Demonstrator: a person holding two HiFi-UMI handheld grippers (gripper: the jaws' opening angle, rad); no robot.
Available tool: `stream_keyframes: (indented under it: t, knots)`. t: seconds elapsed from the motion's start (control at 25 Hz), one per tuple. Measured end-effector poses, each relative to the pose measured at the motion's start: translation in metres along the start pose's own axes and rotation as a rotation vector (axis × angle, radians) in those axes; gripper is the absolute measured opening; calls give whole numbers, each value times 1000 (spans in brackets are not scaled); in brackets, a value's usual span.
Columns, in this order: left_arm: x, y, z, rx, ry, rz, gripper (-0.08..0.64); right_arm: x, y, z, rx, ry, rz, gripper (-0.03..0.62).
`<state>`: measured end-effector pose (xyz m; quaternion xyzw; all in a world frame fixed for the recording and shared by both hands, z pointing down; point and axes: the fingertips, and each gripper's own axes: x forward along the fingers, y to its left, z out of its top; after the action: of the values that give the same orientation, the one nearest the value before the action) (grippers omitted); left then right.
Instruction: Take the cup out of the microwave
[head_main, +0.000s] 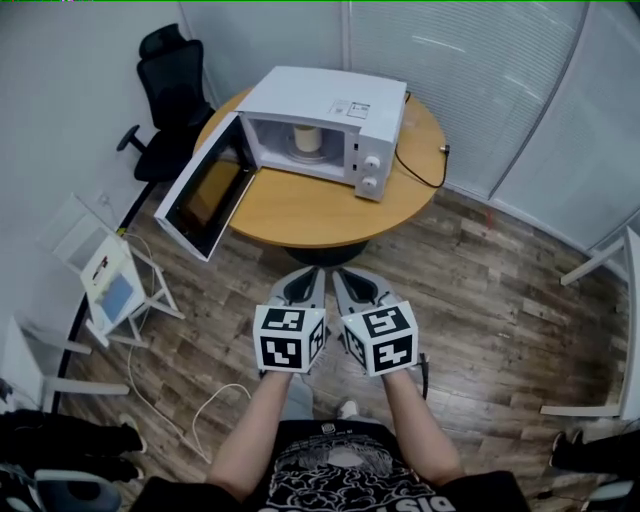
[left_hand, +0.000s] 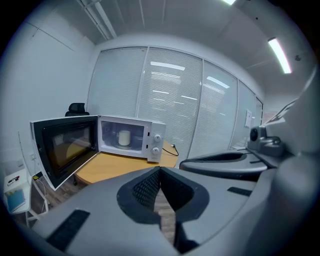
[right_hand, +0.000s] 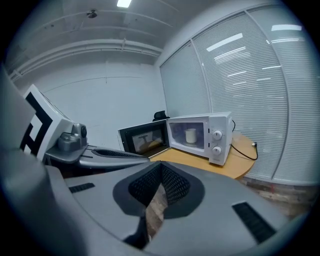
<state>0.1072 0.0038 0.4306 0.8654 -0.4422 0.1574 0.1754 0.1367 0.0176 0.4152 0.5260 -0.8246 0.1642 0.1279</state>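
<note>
One pale cup (head_main: 308, 138) stands upright inside the microwave (head_main: 335, 100), about the middle of its cavity, on what looks like the turntable. No handle shows in any view, so I judge the best hold is across its round wall, a little above half height, with the jaws level. It looks stiff and light, and probably smooth-sided, so a pinch too near the rim could let it slip or tip. Whether it holds liquid cannot be told. The microwave's door (head_main: 205, 195) hangs wide open at the left of the cavity, leaving the way in free. The microwave sits on a round wooden worktop (head_main: 300, 210). Well short of the microwave, over the floor, the left hand-held gripper (head_main: 303, 283) and right hand-held gripper (head_main: 352, 285) are side by side, each with its jaws pressed together and nothing between them. Either would have to spread before reaching in.
</note>
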Motion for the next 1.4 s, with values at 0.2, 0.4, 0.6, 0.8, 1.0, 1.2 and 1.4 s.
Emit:
stream_keyframes:
  t: [0.2, 0.4, 0.6, 0.8, 1.0, 1.2, 1.4]
  knots:
    - [30, 37, 21, 3, 3, -38, 9, 44, -10, 20, 2, 11, -44, 15]
    - [52, 82, 45, 0, 3, -75, 9, 90, -6, 41, 6, 26, -78, 15]
    - [74, 121, 66, 6, 2, -124, 9, 135, -4, 66, 0, 28, -119, 15]
    - [92, 152, 81, 17, 1, -176, 11, 172, -1, 86, -7, 28, -165, 15]
    - [108, 173, 91, 21, -9, -209, 9, 197, -2, 102, -20, 13, -197, 15]
    - [128, 181, 97, 27, -14, -230, 11, 212, -15, 112, -20, -3, -224, 15]
    - [157, 183, 112, 4, -53, -277, 11, 230, -36, 121, -23, -14, -228, 15]
